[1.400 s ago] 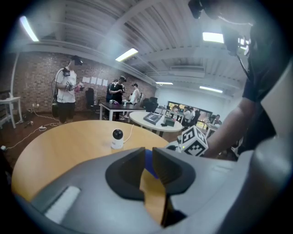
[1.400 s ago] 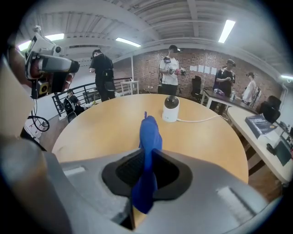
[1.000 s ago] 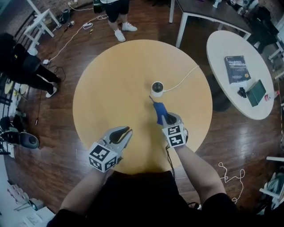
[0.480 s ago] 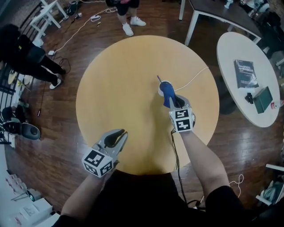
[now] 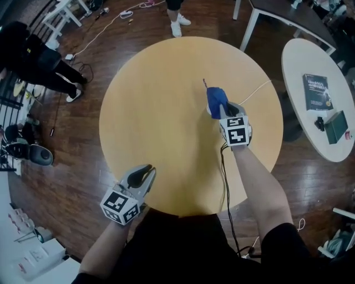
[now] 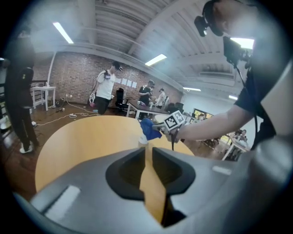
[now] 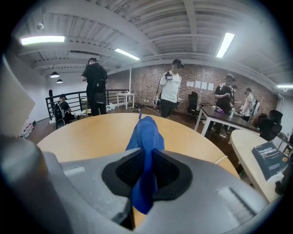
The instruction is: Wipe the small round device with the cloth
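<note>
On the round wooden table my right gripper is shut on a blue cloth, which lies draped over the small round device. In the head view the device is hidden; its white cable runs off to the right. From the left gripper view a bit of the white device shows under the cloth. In the right gripper view the cloth is pinched between the pads of the right gripper. My left gripper rests near the table's front edge, jaws together and holding nothing, as its own view also shows.
A white round table at the right carries a book and a green item. A dark table stands at the back right. People stand around: shoes beyond the far edge, a dark-clothed person at the left.
My right gripper has moved forward with the blue cloth, which now covers the device that stood bare a second ago. The left gripper stays near the front edge.
</note>
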Demonstrator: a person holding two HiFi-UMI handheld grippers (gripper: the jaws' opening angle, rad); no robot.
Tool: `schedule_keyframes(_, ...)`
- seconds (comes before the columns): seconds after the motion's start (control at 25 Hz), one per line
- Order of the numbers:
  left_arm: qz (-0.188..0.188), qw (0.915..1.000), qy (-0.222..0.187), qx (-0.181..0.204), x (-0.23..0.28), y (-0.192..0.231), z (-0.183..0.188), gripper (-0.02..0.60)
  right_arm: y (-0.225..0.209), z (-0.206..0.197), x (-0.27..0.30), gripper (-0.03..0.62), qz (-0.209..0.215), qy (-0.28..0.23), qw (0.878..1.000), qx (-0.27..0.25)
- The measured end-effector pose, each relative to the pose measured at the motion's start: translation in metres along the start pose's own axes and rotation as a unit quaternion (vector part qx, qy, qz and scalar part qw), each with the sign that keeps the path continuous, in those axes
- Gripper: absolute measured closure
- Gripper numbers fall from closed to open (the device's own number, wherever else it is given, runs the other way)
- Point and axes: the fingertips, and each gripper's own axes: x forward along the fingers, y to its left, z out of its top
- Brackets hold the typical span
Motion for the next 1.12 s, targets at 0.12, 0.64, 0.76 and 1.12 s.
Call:
schedule_keyframes(0.12, 0.010, 0.9999, -0.002, -0.006, -0.006, 0.005, -0.002, 0.529, 0.000, -0.001, 0.007, 0.546, -0.001, 0.014, 1.000, 0.001)
schedule_keyframes(0.64, 0.011, 0.9997, -0.010, -0.021, -0.006, 0.004, -0.004, 0.529, 0.022, 0.000, 0.010, 0.546, 0.021, 0.034, 0.999, -0.035)
schedule_keyframes(0.76, 0.010, 0.9997, -0.010, -0.019, -0.006, 0.004, -0.002, 0.529, 0.034, -0.003, 0.010, 0.546, 0.038, 0.042, 0.997, -0.054)
schedule_keyframes(1.12, 0.012, 0.9996, -0.005, -0.025, -0.008, 0.001, -0.009, 0.529, 0.053, -0.028, 0.018, 0.545, 0.065, 0.063, 0.995, -0.045)
